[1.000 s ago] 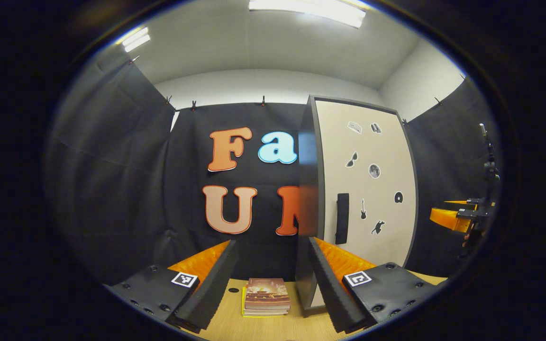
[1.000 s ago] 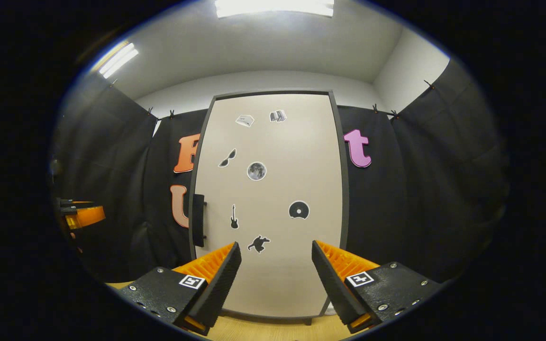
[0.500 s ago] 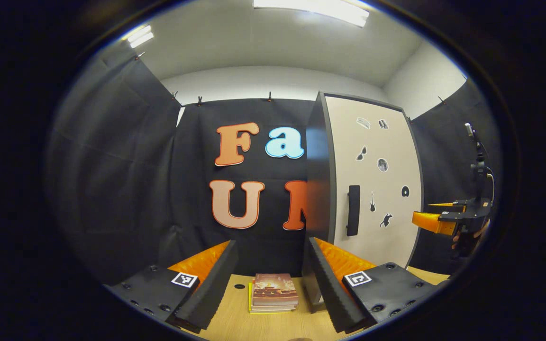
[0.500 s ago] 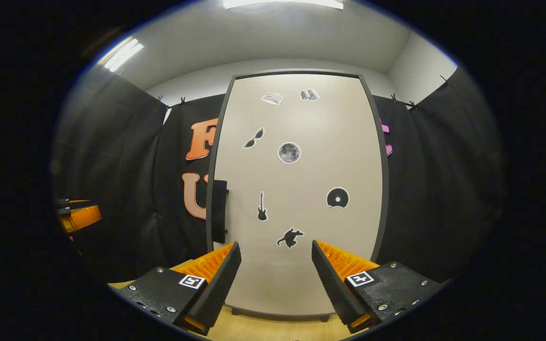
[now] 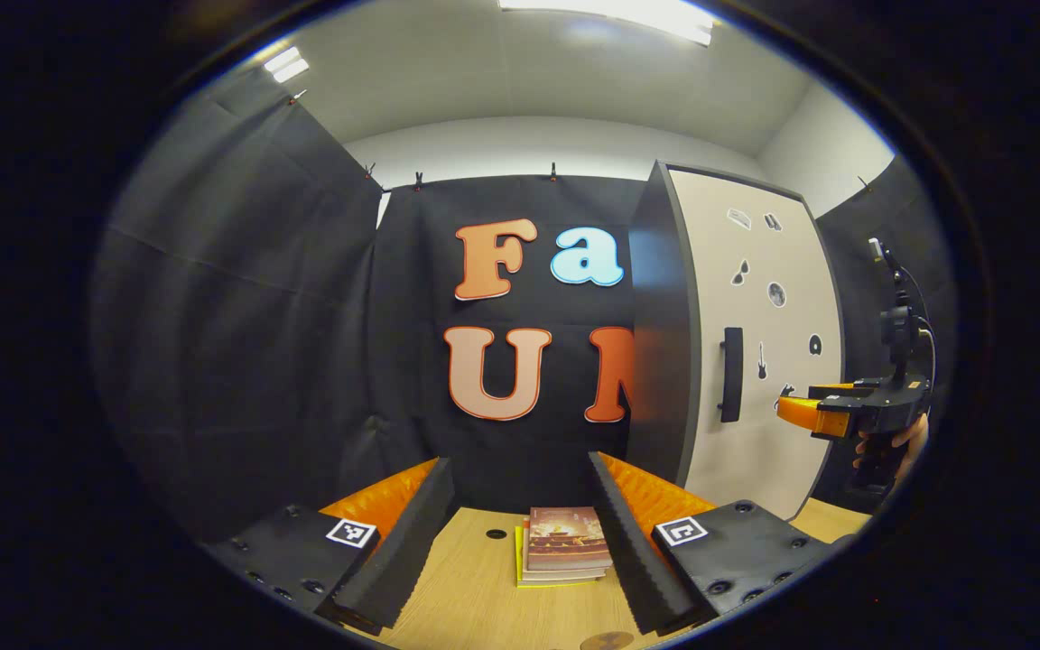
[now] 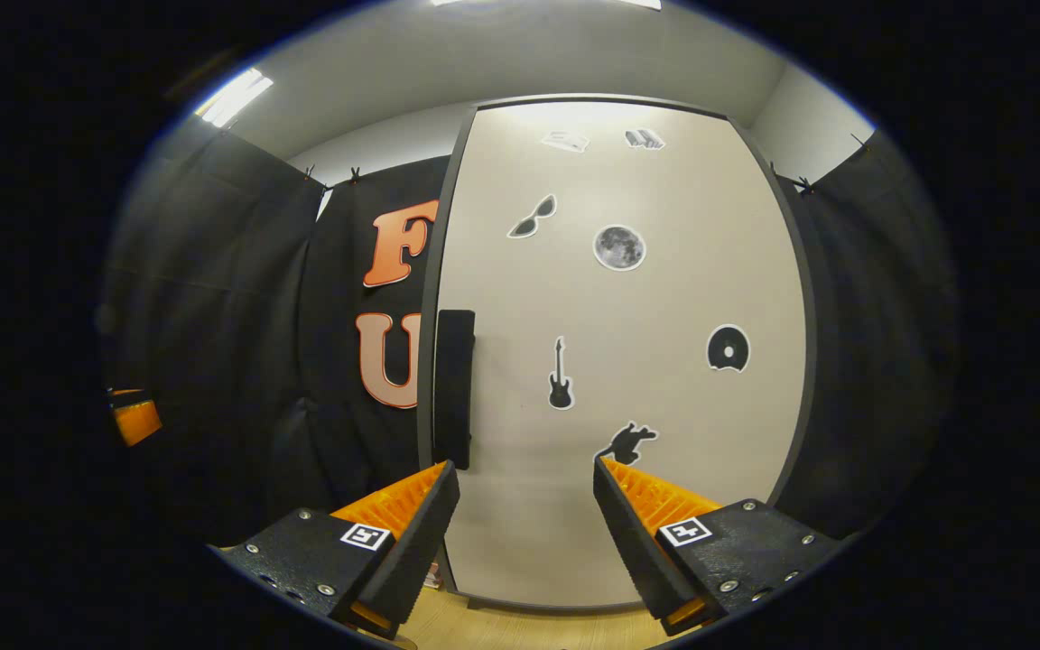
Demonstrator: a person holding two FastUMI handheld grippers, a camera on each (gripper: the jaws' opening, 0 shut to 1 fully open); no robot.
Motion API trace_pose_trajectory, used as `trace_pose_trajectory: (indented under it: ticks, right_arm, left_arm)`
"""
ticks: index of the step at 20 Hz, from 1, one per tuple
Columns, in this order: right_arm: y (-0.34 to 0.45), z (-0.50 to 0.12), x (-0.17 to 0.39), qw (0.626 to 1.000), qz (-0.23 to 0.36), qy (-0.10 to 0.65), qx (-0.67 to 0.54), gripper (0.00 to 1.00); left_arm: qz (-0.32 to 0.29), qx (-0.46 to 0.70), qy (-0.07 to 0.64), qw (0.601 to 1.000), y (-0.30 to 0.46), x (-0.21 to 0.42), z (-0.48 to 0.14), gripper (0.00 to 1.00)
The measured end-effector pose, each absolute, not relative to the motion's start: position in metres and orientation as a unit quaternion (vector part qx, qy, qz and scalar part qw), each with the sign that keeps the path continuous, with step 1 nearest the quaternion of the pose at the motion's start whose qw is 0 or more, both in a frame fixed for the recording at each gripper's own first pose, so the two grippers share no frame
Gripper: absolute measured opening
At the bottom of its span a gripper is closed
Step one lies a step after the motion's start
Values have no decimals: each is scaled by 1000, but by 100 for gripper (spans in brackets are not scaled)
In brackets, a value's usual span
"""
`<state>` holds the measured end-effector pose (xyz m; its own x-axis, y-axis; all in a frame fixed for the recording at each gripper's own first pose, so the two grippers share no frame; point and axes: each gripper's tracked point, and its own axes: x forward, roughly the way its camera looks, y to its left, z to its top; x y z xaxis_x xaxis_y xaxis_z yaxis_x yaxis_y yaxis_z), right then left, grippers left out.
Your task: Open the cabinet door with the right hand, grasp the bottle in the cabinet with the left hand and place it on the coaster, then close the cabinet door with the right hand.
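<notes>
A tall cabinet stands on the wooden table with its pale door shut, stickers scattered over it. The dark vertical handle sits at the door's left edge. My right gripper is open, a short way in front of the door's lower half and right of the handle. In the left gripper view the cabinet stands to the right, with its handle and the right gripper held by a hand near the door. My left gripper is open over the table, nothing between its fingers. The cabinet's inside is hidden.
A small stack of books lies on the wooden table ahead of my left gripper. A round brown disc peeks at the table's near edge. Black cloth walls close the booth at the back and sides.
My right gripper has moved closer to the cabinet door, which looms larger. My left gripper has swung left and back, so the cabinet sits farther right and more table shows.
</notes>
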<state>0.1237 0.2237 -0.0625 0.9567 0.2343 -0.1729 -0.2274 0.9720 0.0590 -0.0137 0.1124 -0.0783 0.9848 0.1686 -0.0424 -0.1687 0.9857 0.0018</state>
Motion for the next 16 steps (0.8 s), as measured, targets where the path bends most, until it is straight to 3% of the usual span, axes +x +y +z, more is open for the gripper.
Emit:
trace_pose_trajectory:
  ticks: [6, 7, 14, 16]
  right_arm:
    - [265, -62, 159, 983, 133, 116, 44, 91]
    - [271, -60, 164, 983, 134, 118, 46, 94]
    - [286, -55, 197, 981, 103, 148, 74, 72]
    - [288, -49, 203, 983, 95, 139, 75, 56]
  left_arm:
    - [121, 6, 27, 992, 152, -26, -91, 96]
    - [126, 7, 30, 992, 157, -28, -95, 96]
    - [153, 9, 60, 986, 181, -48, -117, 100]
    - [162, 15, 60, 985, 188, -55, -116, 97]
